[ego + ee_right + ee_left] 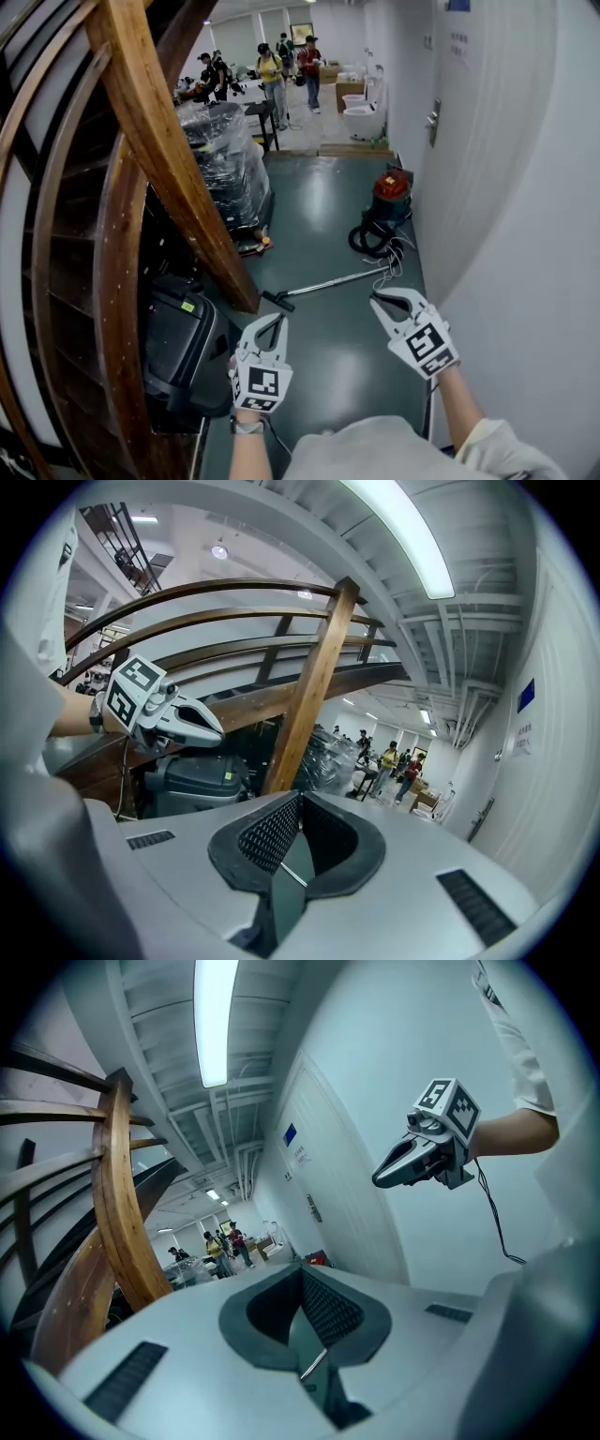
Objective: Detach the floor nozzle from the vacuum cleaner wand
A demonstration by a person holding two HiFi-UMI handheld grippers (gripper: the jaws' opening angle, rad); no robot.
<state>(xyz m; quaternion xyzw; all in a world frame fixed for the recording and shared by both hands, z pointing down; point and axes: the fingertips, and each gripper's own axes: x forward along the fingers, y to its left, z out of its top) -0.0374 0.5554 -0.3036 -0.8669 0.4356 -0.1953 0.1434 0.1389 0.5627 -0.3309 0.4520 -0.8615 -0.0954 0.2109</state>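
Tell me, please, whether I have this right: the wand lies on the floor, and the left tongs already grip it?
Not quite. The wand does lie on the floor, but the left tongs grip nothing: they are shut and empty, short of the wand. The head view shows the gap between them.

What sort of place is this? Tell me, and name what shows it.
Probably a workshop or storage hall: a plastic-wrapped pallet load, a red canister vacuum cleaner on the dark green floor, and a curved wooden stair beam.
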